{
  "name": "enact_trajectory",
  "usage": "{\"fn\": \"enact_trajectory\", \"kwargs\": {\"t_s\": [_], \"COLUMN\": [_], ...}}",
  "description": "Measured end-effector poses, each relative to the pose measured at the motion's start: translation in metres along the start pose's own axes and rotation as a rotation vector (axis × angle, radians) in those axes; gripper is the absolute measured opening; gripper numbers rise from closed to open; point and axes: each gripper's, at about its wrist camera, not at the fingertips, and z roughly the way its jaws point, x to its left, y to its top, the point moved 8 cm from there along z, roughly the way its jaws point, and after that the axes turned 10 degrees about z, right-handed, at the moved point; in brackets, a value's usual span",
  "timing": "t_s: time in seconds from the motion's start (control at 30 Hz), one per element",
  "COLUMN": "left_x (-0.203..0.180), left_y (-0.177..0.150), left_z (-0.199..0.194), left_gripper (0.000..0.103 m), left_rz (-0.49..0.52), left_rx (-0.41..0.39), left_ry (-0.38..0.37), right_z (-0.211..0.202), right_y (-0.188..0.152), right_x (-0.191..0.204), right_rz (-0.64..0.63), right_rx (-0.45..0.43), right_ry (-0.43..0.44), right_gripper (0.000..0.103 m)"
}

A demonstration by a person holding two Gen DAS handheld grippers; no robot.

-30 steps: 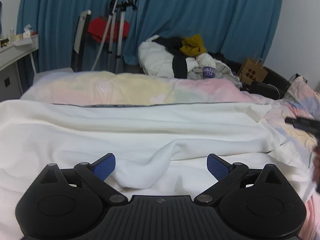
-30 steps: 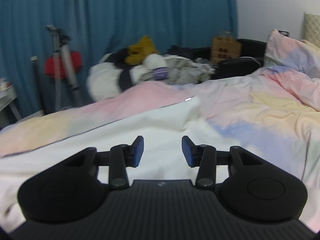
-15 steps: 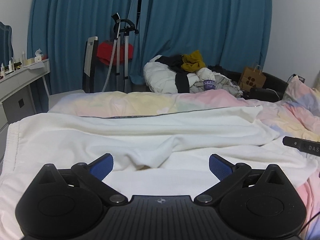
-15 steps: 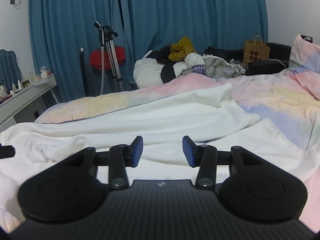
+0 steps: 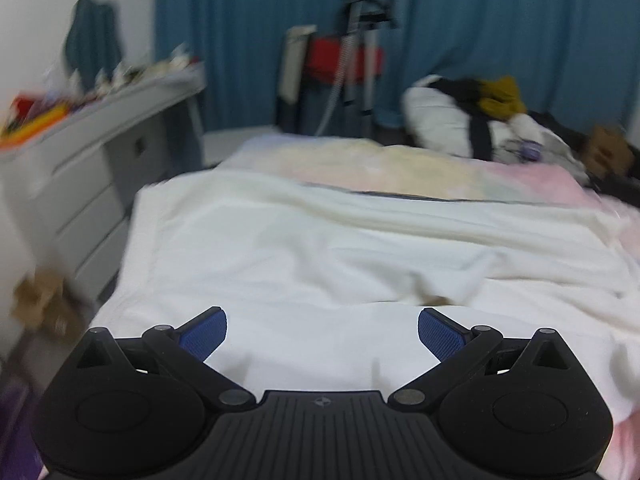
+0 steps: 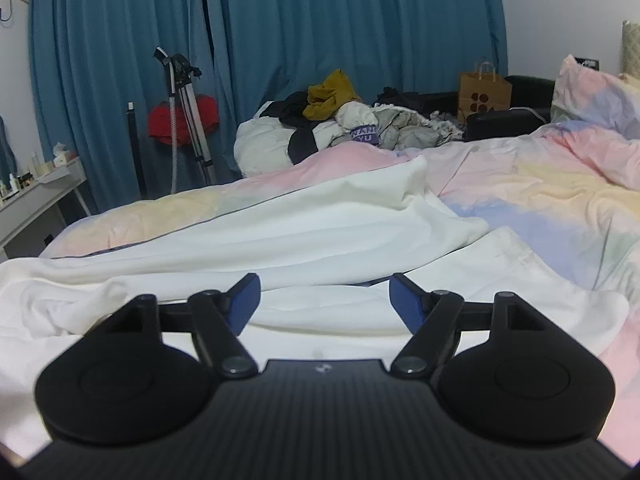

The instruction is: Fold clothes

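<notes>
Both grippers empty: left gripper (image 5: 322, 334) spread wide, right gripper (image 6: 325, 300) also apart, each hovering above the cloth. Bed (image 6: 560, 184) carries the white garment (image 6: 300, 220), spread flat, rumpled, across its near end. Clothes pile (image 6: 340, 128) sits behind.

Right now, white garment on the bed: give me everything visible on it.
The white garment is a large piece of soft, knit-looking cloth, spread wide and rumpled across the pastel duvet. Long ridges and folds run across it, with one bunched lump near its left end. A far corner peaks up toward the clothes pile. Neither the left gripper nor the right gripper touches it; both hang open above its near part. What kind of garment it is cannot be told.
</notes>
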Motion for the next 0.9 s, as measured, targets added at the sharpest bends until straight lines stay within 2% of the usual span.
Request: {"fn": "enact_trajectory", "kwargs": {"t_s": [0.17, 0.33, 0.43, 0.5, 0.63, 0.77, 0.9], "left_x": [0.066, 0.123, 0.146, 0.156, 0.167, 0.175, 0.18], "left_y": [-0.01, -0.042, -0.061, -0.072, -0.085, -0.094, -0.1], "left_z": [-0.01, -0.002, 0.006, 0.009, 0.015, 0.012, 0.006], "left_gripper": [0.103, 0.103, 0.103, 0.103, 0.103, 0.103, 0.103], "left_rz": [-0.153, -0.473, -0.645, -0.712, -0.775, -0.853, -0.909], "left_rx": [0.159, 0.317, 0.371, 0.393, 0.421, 0.414, 0.391], "left_ry": [0.022, -0.069, -0.135, -0.139, -0.137, -0.164, -0.201], "right_z": [0.005, 0.004, 0.003, 0.001, -0.004, -0.011, -0.019], "right_y": [0.001, 0.002, 0.003, 0.005, 0.008, 0.014, 0.025], "right_x": [-0.003, -0.019, -0.03, -0.037, -0.042, -0.056, -0.094], "right_rz": [0.051, 0.112, 0.164, 0.193, 0.204, 0.217, 0.347], "right_rx": [0.037, 0.055, 0.059, 0.058, 0.039, 0.013, -0.025], "right_ry": [0.049, 0.019, 0.002, -0.009, -0.036, -0.064, -0.11], "right_gripper": [0.073, 0.073, 0.073, 0.073, 0.073, 0.073, 0.073]}}
